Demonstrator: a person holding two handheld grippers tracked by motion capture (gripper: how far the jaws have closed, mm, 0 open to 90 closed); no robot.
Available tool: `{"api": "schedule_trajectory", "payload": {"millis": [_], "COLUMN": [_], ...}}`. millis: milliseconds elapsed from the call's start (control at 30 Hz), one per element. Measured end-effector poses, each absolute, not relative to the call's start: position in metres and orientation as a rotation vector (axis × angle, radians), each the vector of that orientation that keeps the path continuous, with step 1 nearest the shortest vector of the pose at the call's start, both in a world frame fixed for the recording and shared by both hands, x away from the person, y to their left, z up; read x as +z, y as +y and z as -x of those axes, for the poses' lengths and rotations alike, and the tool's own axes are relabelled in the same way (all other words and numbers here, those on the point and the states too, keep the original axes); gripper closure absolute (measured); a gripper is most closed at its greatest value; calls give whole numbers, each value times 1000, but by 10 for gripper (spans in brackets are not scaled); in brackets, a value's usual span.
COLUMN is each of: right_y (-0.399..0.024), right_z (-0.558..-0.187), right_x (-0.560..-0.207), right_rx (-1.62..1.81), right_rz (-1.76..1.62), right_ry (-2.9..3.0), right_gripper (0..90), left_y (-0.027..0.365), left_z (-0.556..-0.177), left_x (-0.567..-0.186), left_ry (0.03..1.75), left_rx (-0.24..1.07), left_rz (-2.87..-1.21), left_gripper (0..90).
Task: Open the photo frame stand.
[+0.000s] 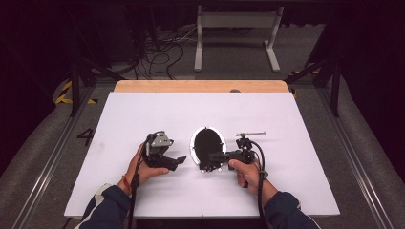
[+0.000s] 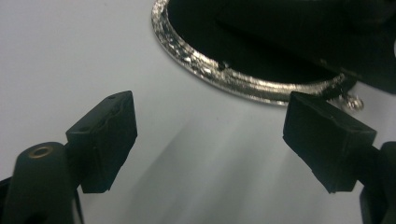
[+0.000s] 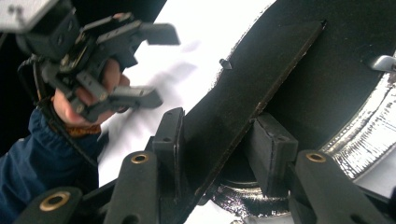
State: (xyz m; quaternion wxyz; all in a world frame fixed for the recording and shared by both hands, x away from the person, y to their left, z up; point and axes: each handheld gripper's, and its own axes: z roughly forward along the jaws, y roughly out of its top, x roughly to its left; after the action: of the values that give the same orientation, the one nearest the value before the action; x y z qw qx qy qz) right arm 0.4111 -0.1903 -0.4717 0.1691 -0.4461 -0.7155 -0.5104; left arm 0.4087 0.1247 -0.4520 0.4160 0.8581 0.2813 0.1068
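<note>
Oval mirror frame [image 1: 207, 148], a silver-rimmed piece with a black face, lies near the middle of the white table board [image 1: 143, 114], its long axis running away from the person and leaning a little to the right in the high view. What the coming move most likely turns on is the thin black flat panel [image 3: 252, 88], probably the frame's backing or stand flap, which rises edge-on from the frame's near end: the right gripper [image 1: 217, 156] has its two pads [image 3: 273, 154] clamped on either face of that panel, just above the shiny rim [image 3: 359, 140], so this hand is already on the piece. The left gripper [image 1: 177, 161] hovers just beside the frame's left edge, jaws spread wide and holding nothing; in the left gripper view the embossed silver rim [image 2: 243, 81] curves across ahead of and between the pads [image 2: 105, 140], near but apart from them. From that gripper the frame lies forward and slightly to the right, so a short reach toward the rim would bring the open pads either side of it. A slim metal rod [image 1: 250, 134] rests on the board beyond the right hand, well clear of both.
</note>
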Motion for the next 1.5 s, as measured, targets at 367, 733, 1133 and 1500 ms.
{"api": "schedule_trajectory", "payload": {"millis": [367,733,1133,1500], "right_y": [-189,-188,-187,-188], "right_z": [-404,-399,-396,-392], "right_x": [-465,-462,-460,-459], "right_rx": [-1506,-1553,-1575,-1569], "right_rz": [1161,1073,1025,1009], "right_ry": [-2155,-2249,-2291,-2327], "right_gripper": [616,618,618,618], "left_y": [110,100,98,102], "left_z": [-426,-434,-437,-432], "left_x": [-459,-463,-466,-455], "left_ry": [739,754,728,692], "left_rx": [113,-3,-131,-96], "left_rz": [-2124,-2077,-2025,-1987], "left_gripper": [153,157,241,293]}}
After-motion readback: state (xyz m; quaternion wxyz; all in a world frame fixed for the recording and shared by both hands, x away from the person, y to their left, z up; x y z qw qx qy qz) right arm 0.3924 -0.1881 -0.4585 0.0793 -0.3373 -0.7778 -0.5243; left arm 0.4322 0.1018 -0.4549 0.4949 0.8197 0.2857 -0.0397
